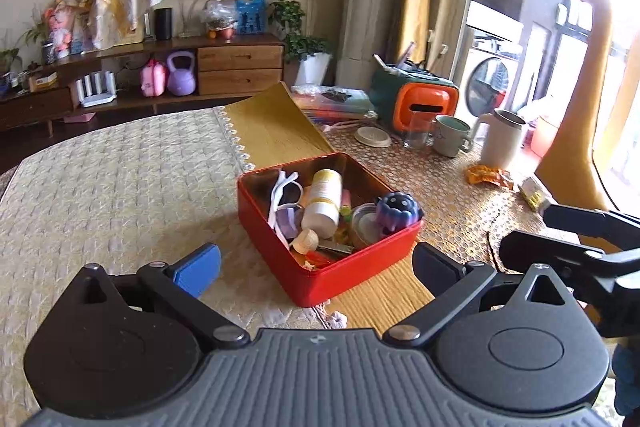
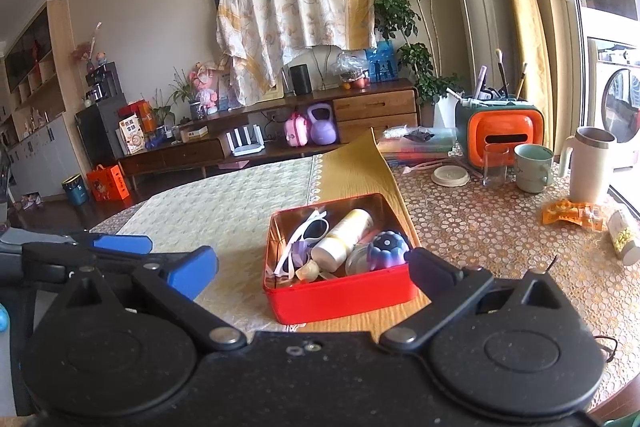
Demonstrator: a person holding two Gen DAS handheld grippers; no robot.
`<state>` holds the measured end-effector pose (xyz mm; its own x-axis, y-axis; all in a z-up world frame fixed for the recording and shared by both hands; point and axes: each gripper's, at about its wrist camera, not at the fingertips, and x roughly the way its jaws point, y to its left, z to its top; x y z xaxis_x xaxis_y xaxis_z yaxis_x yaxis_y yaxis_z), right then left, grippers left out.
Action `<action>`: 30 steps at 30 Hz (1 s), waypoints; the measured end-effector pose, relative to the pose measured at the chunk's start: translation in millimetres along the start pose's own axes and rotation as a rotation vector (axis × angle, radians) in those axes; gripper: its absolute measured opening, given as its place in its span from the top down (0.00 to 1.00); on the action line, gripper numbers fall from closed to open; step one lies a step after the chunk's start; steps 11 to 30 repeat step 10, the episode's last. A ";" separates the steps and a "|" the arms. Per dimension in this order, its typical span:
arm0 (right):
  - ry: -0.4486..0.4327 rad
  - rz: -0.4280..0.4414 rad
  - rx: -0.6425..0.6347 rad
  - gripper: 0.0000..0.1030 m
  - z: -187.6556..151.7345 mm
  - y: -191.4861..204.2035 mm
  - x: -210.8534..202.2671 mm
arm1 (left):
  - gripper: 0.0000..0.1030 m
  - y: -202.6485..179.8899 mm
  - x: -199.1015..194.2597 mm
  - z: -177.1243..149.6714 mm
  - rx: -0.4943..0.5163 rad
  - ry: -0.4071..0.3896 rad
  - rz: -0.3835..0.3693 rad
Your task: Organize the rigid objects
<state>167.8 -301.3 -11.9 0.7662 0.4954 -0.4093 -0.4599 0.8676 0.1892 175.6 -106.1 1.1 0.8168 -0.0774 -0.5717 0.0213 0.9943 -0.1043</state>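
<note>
A red tin box (image 1: 320, 283) (image 2: 340, 297) sits on the table, filled with small items: a white-and-yellow bottle (image 1: 323, 203) (image 2: 344, 239), white sunglasses (image 1: 285, 197) (image 2: 308, 233), a purple-blue ridged ball (image 1: 396, 213) (image 2: 386, 251), a round clear lid and other bits. My left gripper (image 1: 318, 265) is open and empty, just in front of the box. My right gripper (image 2: 314, 271) is open and empty, also just before the box. The right gripper's black fingers (image 1: 560, 255) show at the right of the left wrist view; the left gripper's blue fingertips (image 2: 124, 243) show at the left of the right wrist view.
Behind right stand an orange-green organizer (image 2: 500, 133), a glass (image 2: 495, 165), a green mug (image 2: 534, 167), a white jug (image 2: 588, 167), a round lid (image 2: 450, 175), an orange wrapper (image 2: 572, 213) and a small bottle (image 2: 622, 237). A cream cloth (image 1: 100, 187) covers the table's left.
</note>
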 end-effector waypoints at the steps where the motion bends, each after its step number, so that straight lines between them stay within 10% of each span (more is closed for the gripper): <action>1: 0.004 0.003 0.002 0.00 0.0 -2.1 1.0 | 0.00 -0.2 1.6 -0.1 -0.004 -0.003 0.007; 30: 0.048 0.007 0.010 0.00 2.6 -8.8 5.2 | 0.00 -0.7 15.1 1.1 0.004 -0.002 0.040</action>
